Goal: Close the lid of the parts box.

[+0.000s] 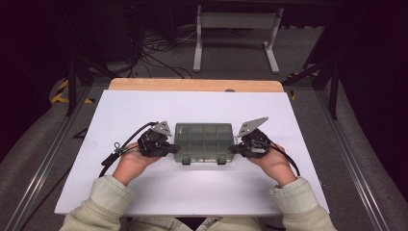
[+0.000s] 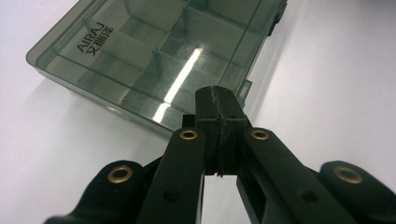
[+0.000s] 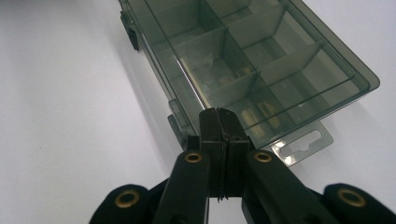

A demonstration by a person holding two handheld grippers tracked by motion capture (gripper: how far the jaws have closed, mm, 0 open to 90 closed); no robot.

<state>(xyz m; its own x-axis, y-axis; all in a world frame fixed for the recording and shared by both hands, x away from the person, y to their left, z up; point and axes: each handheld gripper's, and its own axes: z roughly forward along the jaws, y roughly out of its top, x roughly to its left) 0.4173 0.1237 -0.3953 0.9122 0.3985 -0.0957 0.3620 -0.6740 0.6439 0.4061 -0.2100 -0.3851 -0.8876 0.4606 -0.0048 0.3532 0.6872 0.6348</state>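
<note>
A smoky clear compartment box [image 1: 204, 142] lies flat at the middle of the white worktop [image 1: 144, 110], lid down, long axis running left to right, its two latches [image 1: 185, 161] facing the person. The left claw [image 1: 173, 149] sits clenched and empty at the box's left end; the right claw [image 1: 233, 148] is likewise clenched and empty at the right end, beside the hang tab [image 3: 303, 140].

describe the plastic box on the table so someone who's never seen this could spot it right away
On the white table, look to the middle, between the left gripper and the right gripper, whose fingers are shut. There lies a flat compartment box of smoky see-through plastic with its lid closed. Inner dividers, two front latches and a hang tab mark it out.
</note>
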